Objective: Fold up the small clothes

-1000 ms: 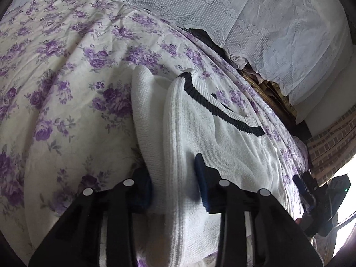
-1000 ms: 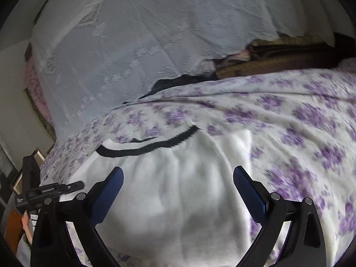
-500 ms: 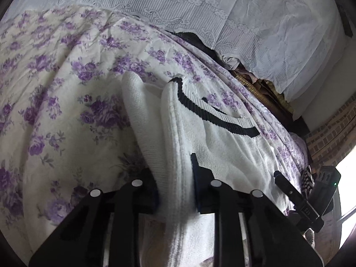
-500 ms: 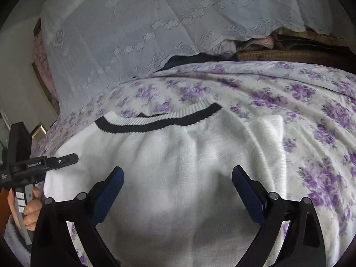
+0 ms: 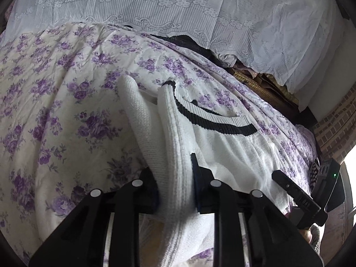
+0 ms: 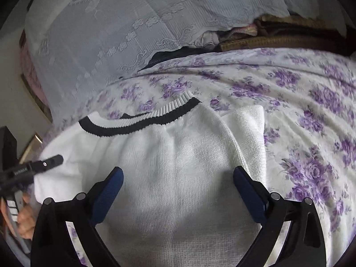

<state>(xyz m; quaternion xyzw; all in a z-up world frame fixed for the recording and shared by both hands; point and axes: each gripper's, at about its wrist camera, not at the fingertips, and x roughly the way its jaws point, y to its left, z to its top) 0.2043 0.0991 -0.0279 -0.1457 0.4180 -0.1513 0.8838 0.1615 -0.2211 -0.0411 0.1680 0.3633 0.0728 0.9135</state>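
A small white knit sweater [image 5: 222, 151] with a black-striped collar [image 5: 213, 122] lies on a bed with a purple-flowered sheet [image 5: 55, 93]. My left gripper [image 5: 175, 178] is shut on a raised fold at the sweater's left edge. In the right wrist view the sweater [image 6: 178, 166] fills the middle, collar [image 6: 138, 124] away from me. My right gripper [image 6: 178, 191] is open, its blue pads wide apart over the sweater's body, holding nothing. The other gripper shows at the edge of each view: the right one [image 5: 298, 198] and the left one [image 6: 33, 166].
White lace fabric [image 5: 200, 17] hangs behind the bed, with folded brown textiles [image 6: 278, 37] stacked under it. A brick wall [image 5: 333, 120] and a bright window are at the far right. The flowered sheet [image 6: 311, 115] spreads around the sweater.
My left gripper closed on the sweater's left fold and has lifted it slightly. My right gripper has moved forward and lower over the sweater, still open.
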